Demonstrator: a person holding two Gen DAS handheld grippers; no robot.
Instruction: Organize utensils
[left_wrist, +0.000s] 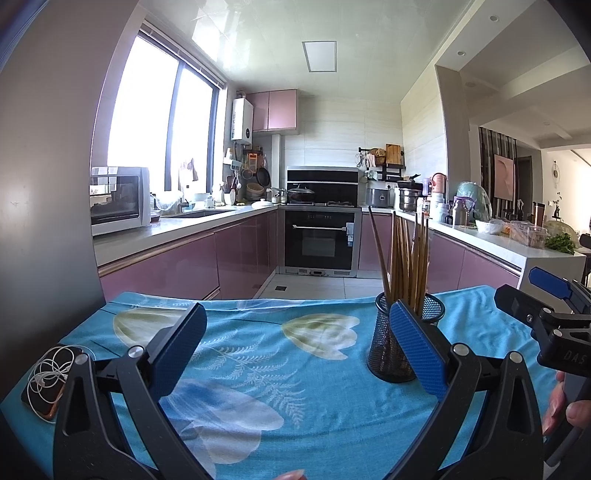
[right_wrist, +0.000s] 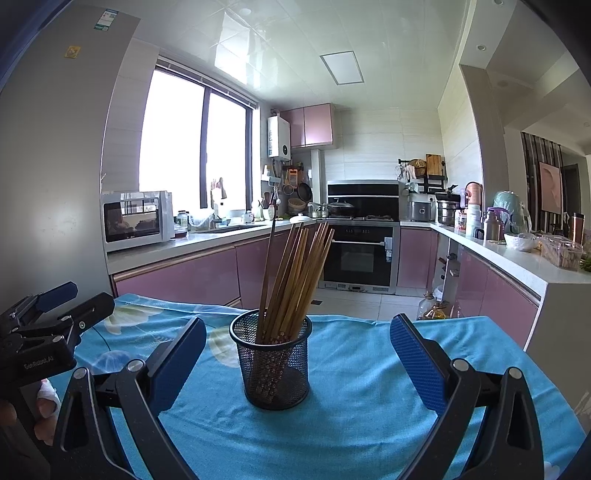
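On the counter (right_wrist: 369, 387) under its blue floral cloth (left_wrist: 295, 354), we hold the left claw (left_wrist: 295, 350) and right claw (right_wrist: 297, 365) wide open and empty, the mesh cup (right_wrist: 274, 365) of chopsticks (right_wrist: 295, 273) (all upright-ish) near the far edge.

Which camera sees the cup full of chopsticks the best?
The right wrist view: the black wire-mesh cup of brown wooden chopsticks stands centred and unblocked. In the left wrist view, it sits off to the right, with a blue gripper finger covering part of it.
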